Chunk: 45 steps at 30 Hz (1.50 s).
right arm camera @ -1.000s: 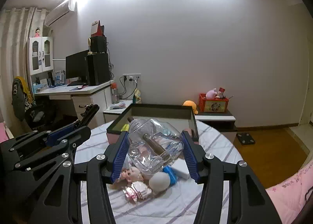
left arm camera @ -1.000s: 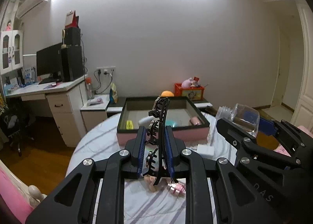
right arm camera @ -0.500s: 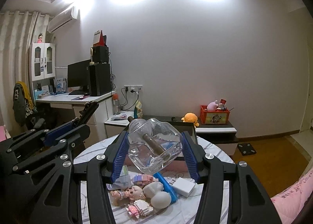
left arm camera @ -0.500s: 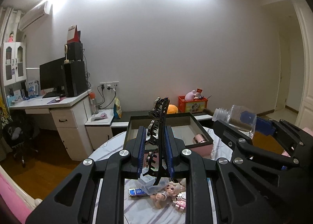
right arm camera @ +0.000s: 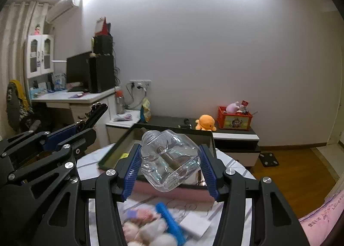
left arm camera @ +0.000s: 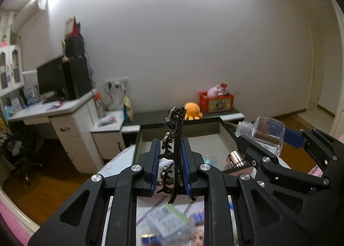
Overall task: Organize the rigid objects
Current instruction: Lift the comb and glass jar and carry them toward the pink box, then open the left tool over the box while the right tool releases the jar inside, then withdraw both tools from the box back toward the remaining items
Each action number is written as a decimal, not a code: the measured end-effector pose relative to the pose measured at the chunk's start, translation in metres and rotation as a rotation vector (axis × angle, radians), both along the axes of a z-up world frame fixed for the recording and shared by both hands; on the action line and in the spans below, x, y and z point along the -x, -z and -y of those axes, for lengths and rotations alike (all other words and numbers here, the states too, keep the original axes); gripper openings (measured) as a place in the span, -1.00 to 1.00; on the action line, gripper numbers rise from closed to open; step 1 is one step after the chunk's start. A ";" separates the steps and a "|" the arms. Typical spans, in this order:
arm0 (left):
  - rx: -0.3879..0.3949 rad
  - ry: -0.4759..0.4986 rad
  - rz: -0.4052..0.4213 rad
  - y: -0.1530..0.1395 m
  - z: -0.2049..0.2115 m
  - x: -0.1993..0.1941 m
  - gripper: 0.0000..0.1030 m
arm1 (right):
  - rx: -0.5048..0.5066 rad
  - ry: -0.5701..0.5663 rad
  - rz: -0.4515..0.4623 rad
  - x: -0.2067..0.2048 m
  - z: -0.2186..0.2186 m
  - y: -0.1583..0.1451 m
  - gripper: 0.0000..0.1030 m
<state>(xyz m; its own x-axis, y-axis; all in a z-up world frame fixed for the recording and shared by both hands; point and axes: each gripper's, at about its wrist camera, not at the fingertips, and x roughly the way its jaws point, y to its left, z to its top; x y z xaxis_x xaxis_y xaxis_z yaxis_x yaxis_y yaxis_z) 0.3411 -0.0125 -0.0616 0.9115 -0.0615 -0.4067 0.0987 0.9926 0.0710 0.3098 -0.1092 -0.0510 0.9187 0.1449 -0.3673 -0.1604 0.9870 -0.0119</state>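
My left gripper (left arm camera: 171, 156) is shut on a black hair claw clip (left arm camera: 175, 138), held upright above the near edge of the dark-rimmed pink tray (left arm camera: 222, 121). My right gripper (right arm camera: 169, 165) is shut on a clear empty plastic bottle (right arm camera: 169, 160), its neck pointing up-left, just before the tray (right arm camera: 120, 149). The bottle also shows in the left wrist view (left arm camera: 264, 131), and the left gripper in the right wrist view (right arm camera: 71, 132). A rose-gold cylinder (left arm camera: 235, 157) and a pale blue piece (left arm camera: 209, 160) lie in the tray.
Below the grippers on the striped round table (right arm camera: 236, 164) lie small dolls (right arm camera: 142, 218), a blue stick (right arm camera: 169, 220), a white block (right arm camera: 195, 223) and a clear packet (left arm camera: 165, 220). Behind stand a desk (left arm camera: 64, 108), a low cabinet (right arm camera: 234, 134) and an orange plush (right arm camera: 205, 122).
Both grippers have risen and moved forward toward the tray, each keeping its object. The loose items on the table now sit lower and blurred in both views.
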 end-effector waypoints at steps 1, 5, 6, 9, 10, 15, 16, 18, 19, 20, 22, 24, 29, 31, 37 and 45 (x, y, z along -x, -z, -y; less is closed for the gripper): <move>0.003 0.001 -0.021 0.003 0.000 -0.015 -0.63 | 0.005 0.004 -0.014 -0.012 0.001 0.002 0.08; -0.036 -0.001 -0.112 0.015 0.002 -0.067 -0.63 | 0.014 0.002 -0.083 -0.058 0.000 0.014 0.08; -0.044 0.001 -0.153 0.021 0.003 -0.082 -0.63 | 0.010 -0.008 -0.110 -0.072 0.000 0.019 0.08; -0.061 0.015 -0.239 0.040 0.003 -0.115 -0.63 | 0.028 -0.016 -0.194 -0.107 -0.002 0.037 0.08; -0.057 0.018 -0.282 0.049 0.001 -0.128 -0.63 | 0.030 -0.021 -0.217 -0.116 -0.002 0.043 0.08; -0.083 -0.003 -0.401 0.087 0.000 -0.167 -0.62 | 0.075 -0.021 -0.349 -0.158 -0.009 0.077 0.08; -0.081 0.007 -0.415 0.093 0.001 -0.172 -0.62 | 0.086 -0.015 -0.358 -0.163 -0.010 0.082 0.08; -0.109 -0.005 -0.416 0.099 0.003 -0.175 -0.61 | 0.108 0.002 -0.387 -0.171 -0.009 0.091 0.08; -0.124 -0.013 -0.414 0.101 0.005 -0.177 -0.60 | 0.111 0.007 -0.395 -0.173 -0.008 0.095 0.08; -0.127 -0.019 -0.415 0.102 0.005 -0.179 -0.57 | 0.112 0.011 -0.400 -0.173 -0.009 0.097 0.08; -0.126 -0.037 -0.415 0.103 0.003 -0.180 -0.43 | 0.111 0.015 -0.405 -0.174 -0.006 0.100 0.08; -0.128 -0.064 -0.398 0.100 0.000 -0.178 0.02 | 0.118 0.020 -0.391 -0.170 -0.006 0.100 0.19; -0.075 -0.108 -0.342 0.080 -0.021 -0.163 0.72 | 0.102 0.052 -0.338 -0.161 0.002 0.081 0.56; -0.076 -0.114 -0.297 0.069 -0.026 -0.150 0.83 | 0.083 0.039 -0.318 -0.152 0.006 0.070 0.56; -0.066 -0.111 -0.151 0.028 -0.035 -0.083 0.99 | 0.046 -0.002 -0.236 -0.101 0.011 0.037 0.60; -0.043 -0.084 0.012 -0.004 -0.037 0.029 0.99 | 0.002 -0.049 -0.109 -0.007 0.012 0.007 0.61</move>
